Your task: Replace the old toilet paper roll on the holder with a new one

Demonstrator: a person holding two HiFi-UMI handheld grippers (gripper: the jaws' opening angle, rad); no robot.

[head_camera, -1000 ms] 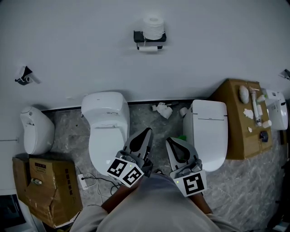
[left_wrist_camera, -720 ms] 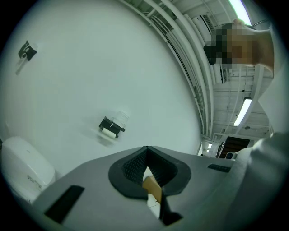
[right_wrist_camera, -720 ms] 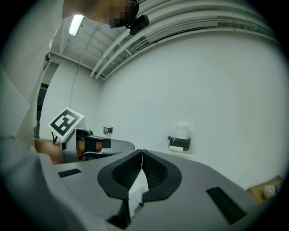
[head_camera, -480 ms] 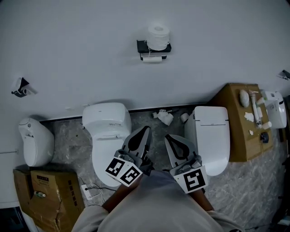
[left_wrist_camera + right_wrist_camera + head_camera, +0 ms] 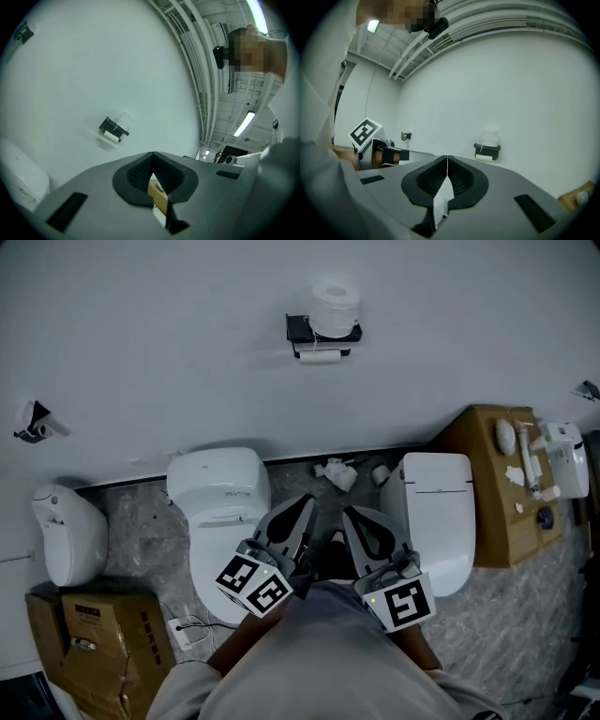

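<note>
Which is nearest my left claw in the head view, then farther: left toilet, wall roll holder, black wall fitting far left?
1. Left toilet, just beside the left claw.
2. Roll holder, on the wall ahead.
3. Black fitting, far left on the wall.

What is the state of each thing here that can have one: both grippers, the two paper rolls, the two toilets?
left gripper: jaws shut, nothing held
right gripper: jaws shut, nothing held
full roll: upright on top of the holder
old roll: mounted in the holder, thin
left toilet: lid down
right toilet: lid down
</note>
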